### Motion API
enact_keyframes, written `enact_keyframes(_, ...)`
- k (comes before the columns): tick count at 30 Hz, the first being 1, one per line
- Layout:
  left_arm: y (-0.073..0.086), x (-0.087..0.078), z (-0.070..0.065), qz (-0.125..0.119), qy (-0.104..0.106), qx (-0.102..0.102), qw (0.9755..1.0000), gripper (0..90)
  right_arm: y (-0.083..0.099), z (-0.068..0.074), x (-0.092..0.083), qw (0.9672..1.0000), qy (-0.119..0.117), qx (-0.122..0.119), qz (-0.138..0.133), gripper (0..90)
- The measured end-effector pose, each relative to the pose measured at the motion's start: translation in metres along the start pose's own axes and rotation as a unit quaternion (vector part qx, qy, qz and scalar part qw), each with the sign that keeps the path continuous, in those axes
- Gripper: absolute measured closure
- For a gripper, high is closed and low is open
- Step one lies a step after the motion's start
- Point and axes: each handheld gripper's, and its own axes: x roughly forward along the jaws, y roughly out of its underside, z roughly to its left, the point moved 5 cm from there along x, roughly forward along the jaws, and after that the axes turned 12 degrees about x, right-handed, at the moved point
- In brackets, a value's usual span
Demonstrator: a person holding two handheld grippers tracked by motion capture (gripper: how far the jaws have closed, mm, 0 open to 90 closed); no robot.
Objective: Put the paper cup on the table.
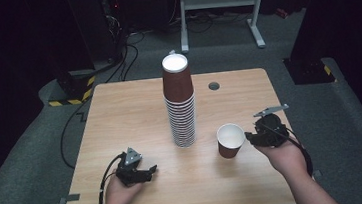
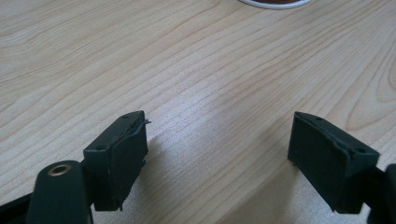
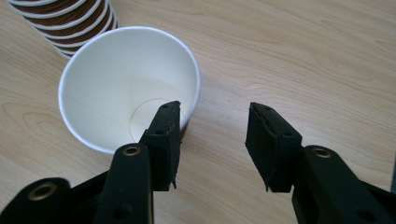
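A tall stack of brown paper cups (image 1: 180, 107), mouths down, stands at the middle of the wooden table (image 1: 120, 118); its lower rims are at the top left of the right gripper view (image 3: 65, 21). A single brown cup (image 1: 231, 140) with a white inside (image 3: 121, 84) stands upright to the right of the stack. My right gripper (image 1: 248, 136) (image 3: 212, 112) is open right beside that cup: one fingertip (image 3: 166, 126) overlaps its near rim, the other is over bare wood. My left gripper (image 1: 151, 171) (image 2: 219, 126) rests low at the front left, open over bare wood with nothing between its jaws.
A round cable hole (image 1: 213, 86) sits in the table top behind the single cup. Beyond the far edge are a white metal frame (image 1: 219, 0), floor cables and a yellow-and-black striped base (image 1: 70, 97). A white rim (image 2: 275, 2) of a cup shows at the top of the left gripper view.
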Motion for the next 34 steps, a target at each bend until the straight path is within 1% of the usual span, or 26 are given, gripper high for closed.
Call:
enact_keyframes(3, 0.000, 0.000, 0.000, 0.000, 0.000, 0.000, 1.0000, 20.0, 0.011, -0.011, -0.004, 0.9994, 0.012, 0.013, -0.031, 51.5)
enact_keyframes(4, 0.000, 0.000, 0.000, 0.000, -0.001, -0.001, 1.0000, 20.0, 0.016, -0.016, -0.003, 0.9987, 0.015, 0.022, -0.043, 50.7)
enact_keyframes(7, 0.000, 0.000, 0.000, 0.000, -0.001, -0.001, 1.0000, 20.1, 0.031, -0.028, 0.004, 0.9973, 0.029, 0.027, -0.063, 48.1)
enact_keyframes(9, 0.000, 0.000, 0.000, 0.000, -0.001, -0.002, 1.0000, 20.1, 0.043, -0.035, 0.013, 0.9961, 0.034, 0.033, -0.074, 46.0)
enact_keyframes(12, 0.000, 0.000, 0.000, 0.000, -0.001, -0.002, 1.0000, 20.2, 0.064, -0.043, 0.032, 0.9960, 0.038, 0.030, -0.075, 42.1)
enact_keyframes(13, 0.000, 0.000, 0.000, 0.000, -0.001, -0.002, 1.0000, 20.2, 0.072, -0.045, 0.041, 0.9960, 0.040, 0.025, -0.076, 39.1)
enact_keyframes(16, 0.000, 0.000, 0.000, -0.001, 0.000, -0.003, 1.0000, 20.3, 0.088, -0.045, 0.059, 0.9955, 0.044, 0.019, -0.081, 33.5)
enact_keyframes(18, 0.000, 0.000, 0.000, -0.001, 0.000, -0.003, 1.0000, 20.4, 0.097, -0.045, 0.071, 0.9951, 0.047, 0.027, -0.082, 29.5)
enact_keyframes(19, 0.000, 0.000, 0.000, -0.001, 0.000, -0.003, 1.0000, 20.4, 0.099, -0.045, 0.074, 0.9951, 0.046, 0.031, -0.082, 28.7)
enact_keyframes(20, 0.000, 0.000, 0.000, -0.001, -0.004, -0.001, 1.0000, 20.5, 0.102, -0.045, 0.078, 0.9947, 0.038, 0.037, -0.087, 27.7)
enact_keyframes(21, 0.001, -0.001, 0.000, -0.001, -0.005, -0.001, 1.0000, 20.7, 0.104, -0.044, 0.079, 0.9941, 0.025, 0.043, -0.096, 28.7)
enact_keyframes(22, 0.001, -0.001, -0.001, -0.001, -0.004, -0.005, 1.0000, 20.9, 0.104, -0.044, 0.079, 0.9942, 0.023, 0.047, -0.094, 27.8)
enact_keyframes(24, 0.001, -0.002, -0.001, -0.001, -0.006, -0.007, 1.0000, 21.2, 0.104, -0.043, 0.079, 0.9945, 0.019, 0.046, -0.092, 26.4)
enact_keyframes(25, 0.001, -0.002, -0.001, -0.001, -0.006, -0.007, 1.0000, 21.3, 0.103, -0.044, 0.080, 0.9949, 0.016, 0.042, -0.091, 25.5)
enact_keyframes(30, 0.002, -0.002, -0.001, -0.002, -0.009, -0.010, 0.9999, 21.6, 0.103, -0.044, 0.081, 0.9946, 0.020, 0.044, -0.092, 23.8)
enact_keyframes(32, 0.002, -0.002, -0.001, -0.001, -0.010, -0.011, 0.9999, 22.0, 0.103, -0.043, 0.080, 0.9942, 0.028, 0.048, -0.092, 23.7)
enact_keyframes(34, 0.002, -0.002, -0.001, -0.001, -0.012, -0.011, 0.9999, 22.1, 0.104, -0.042, 0.080, 0.9939, 0.030, 0.050, -0.093, 23.5)
